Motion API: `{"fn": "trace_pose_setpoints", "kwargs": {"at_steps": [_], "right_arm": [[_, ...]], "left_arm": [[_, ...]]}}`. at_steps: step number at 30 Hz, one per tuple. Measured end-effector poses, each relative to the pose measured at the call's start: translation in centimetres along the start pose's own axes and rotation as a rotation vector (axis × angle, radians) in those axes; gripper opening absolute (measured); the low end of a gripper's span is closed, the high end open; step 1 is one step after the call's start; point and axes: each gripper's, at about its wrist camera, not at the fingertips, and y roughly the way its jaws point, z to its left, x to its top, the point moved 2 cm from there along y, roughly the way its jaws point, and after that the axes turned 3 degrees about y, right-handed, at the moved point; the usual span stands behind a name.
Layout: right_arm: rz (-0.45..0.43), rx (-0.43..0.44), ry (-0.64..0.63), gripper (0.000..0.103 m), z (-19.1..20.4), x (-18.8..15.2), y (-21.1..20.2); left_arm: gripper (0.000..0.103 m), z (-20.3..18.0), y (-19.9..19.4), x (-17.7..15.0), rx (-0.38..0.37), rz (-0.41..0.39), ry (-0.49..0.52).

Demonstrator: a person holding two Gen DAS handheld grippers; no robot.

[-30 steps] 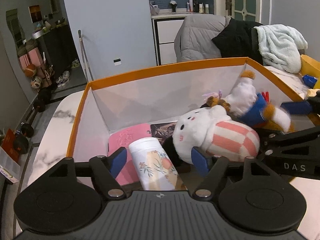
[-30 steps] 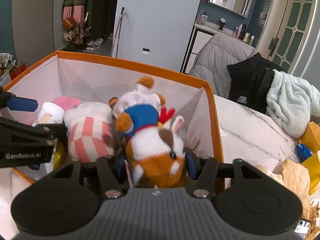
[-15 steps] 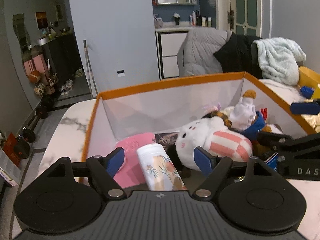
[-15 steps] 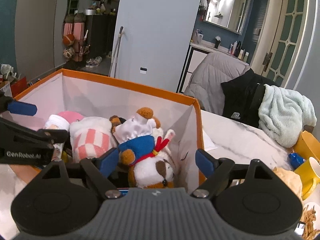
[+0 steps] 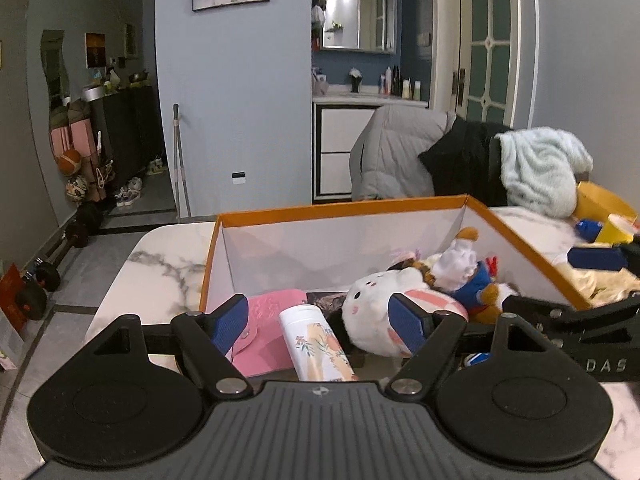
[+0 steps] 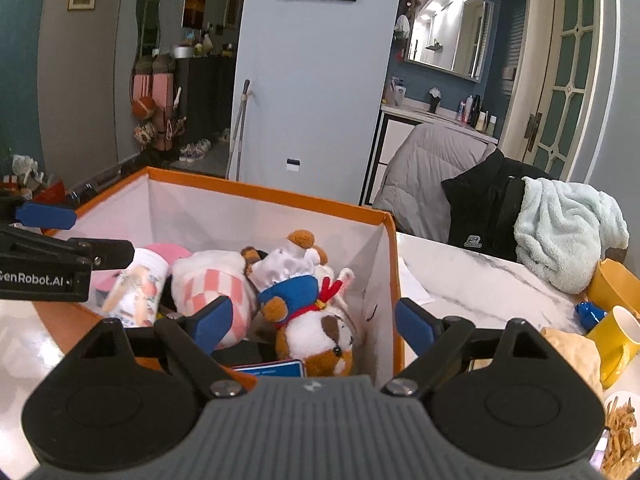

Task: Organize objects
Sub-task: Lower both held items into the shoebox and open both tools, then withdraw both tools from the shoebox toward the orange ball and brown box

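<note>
An orange-rimmed white box [image 5: 340, 210] stands on the marble table; it also shows in the right wrist view [image 6: 264, 190]. Inside lie a white floral bottle [image 5: 316, 340], a pink pouch [image 5: 272, 320], a white plush in a pink checked dress [image 5: 380, 300] and a brown-and-white plush dog in blue [image 6: 316, 320]. My left gripper [image 5: 320, 320] is open and empty above the box's near edge. My right gripper [image 6: 312, 320] is open and empty, held above the plush dog.
Jackets and a pale towel [image 6: 560, 232] hang on chairs behind the table. Yellow mugs [image 6: 616, 332], a blue item [image 6: 588, 314], a crumpled paper bag and a plate of fries [image 6: 620, 436] are on the table to the right of the box.
My right gripper opened and let the plush dog go into the box, then drew back and up. My left gripper also rose and pulled back from the box.
</note>
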Motion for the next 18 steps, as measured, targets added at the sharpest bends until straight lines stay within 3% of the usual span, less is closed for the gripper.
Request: {"fn": "trace_pose_setpoints", "kwargs": {"at_steps": [9,18], "right_arm": [[-0.037,0.045,0.039,0.091,0.5,-1.8,-3.5],[-0.021,0.078,0.057,0.092,1.1,-5.8,-5.3]], "left_arm": [[0.095,0.9,-3.7,-1.8,-0.038,-0.113,-0.065],[0.095,1.1,-5.4,-5.5,-0.089,-0.155,-0.103]]}}
